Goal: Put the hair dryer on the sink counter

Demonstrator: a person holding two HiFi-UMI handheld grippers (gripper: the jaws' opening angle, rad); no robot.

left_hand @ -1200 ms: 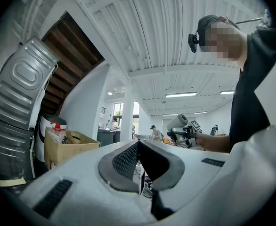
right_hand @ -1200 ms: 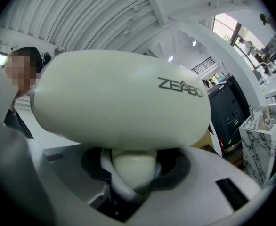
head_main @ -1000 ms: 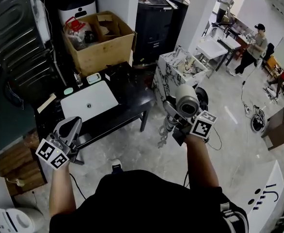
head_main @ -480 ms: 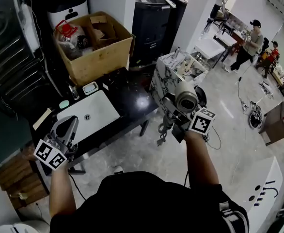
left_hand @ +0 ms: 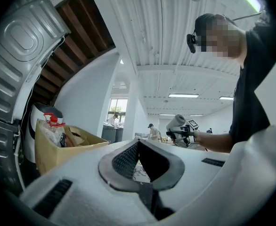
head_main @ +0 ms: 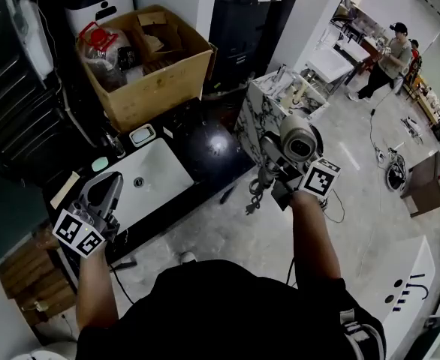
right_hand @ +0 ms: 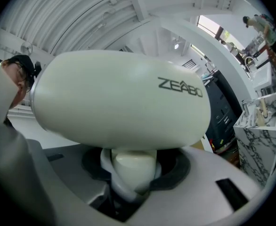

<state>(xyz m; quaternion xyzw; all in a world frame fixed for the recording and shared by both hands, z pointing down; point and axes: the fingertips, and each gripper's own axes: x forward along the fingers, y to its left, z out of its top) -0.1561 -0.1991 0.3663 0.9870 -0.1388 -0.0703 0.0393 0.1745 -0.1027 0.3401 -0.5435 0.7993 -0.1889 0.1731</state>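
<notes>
A cream hair dryer hangs in the air over the floor, to the right of the black sink counter. My right gripper is shut on its handle, and its coiled cord dangles below. In the right gripper view the dryer's body fills the middle. A white basin is set in the counter. My left gripper hovers at the counter's near left corner, shut with nothing in it. The left gripper view shows the dryer far off.
An open cardboard box with a bottle and bags stands on the counter's far end, and small items lie beside the basin. A marble-patterned cabinet stands right of the counter. People stand far off at the upper right.
The view has shifted so the counter and basin sit closer under my grippers. My right gripper with the dryer has risen slightly to the right. The left gripper has hardly moved.
</notes>
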